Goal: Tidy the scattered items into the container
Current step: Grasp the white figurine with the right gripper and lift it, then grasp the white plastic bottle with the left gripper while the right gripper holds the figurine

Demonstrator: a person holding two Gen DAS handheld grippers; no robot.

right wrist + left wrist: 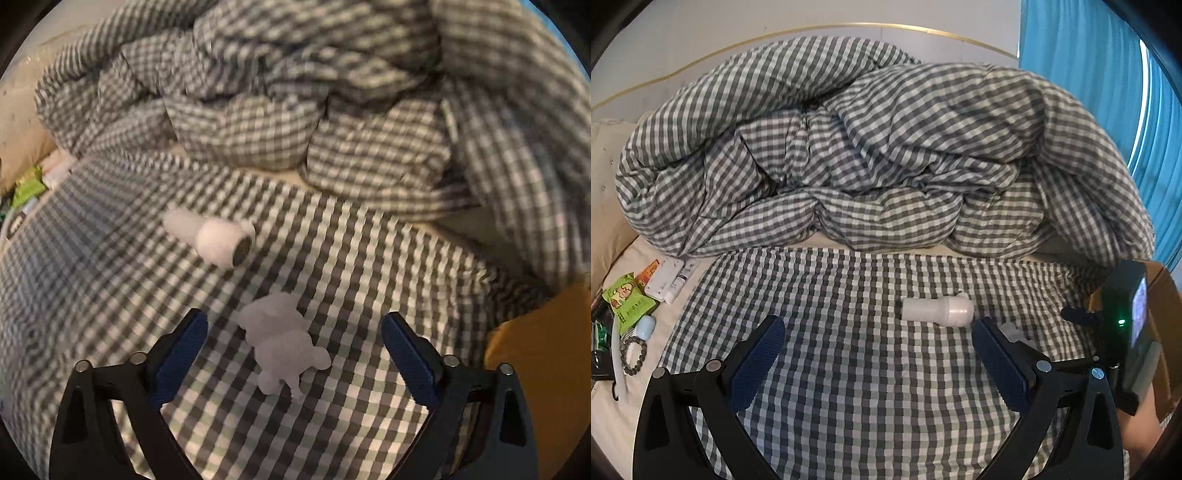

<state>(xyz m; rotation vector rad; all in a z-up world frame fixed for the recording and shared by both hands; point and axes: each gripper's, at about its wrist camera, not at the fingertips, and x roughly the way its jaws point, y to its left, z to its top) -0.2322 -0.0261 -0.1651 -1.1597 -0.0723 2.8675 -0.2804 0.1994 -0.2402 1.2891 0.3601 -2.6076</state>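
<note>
A white cylindrical device (938, 311) lies on the checked sheet (849, 369) ahead of my left gripper (879, 332), which is open and empty. The device also shows in the right wrist view (214, 238), blurred. A crumpled white tissue (282, 339) lies between the open fingers of my right gripper (293, 328), on the sheet; whether they touch it I cannot tell. A brown cardboard box (1163, 306) stands at the right edge and shows as an orange-brown corner (546, 350) in the right view. My right gripper's black body (1123, 325) shows in the left view.
A bunched checked duvet (871, 155) fills the back of the bed. At the far left lie a green packet (626, 299), a white tube (677, 282), a bead bracelet (633, 356), a pale blue case (646, 326) and other small items. A blue curtain (1108, 74) hangs at right.
</note>
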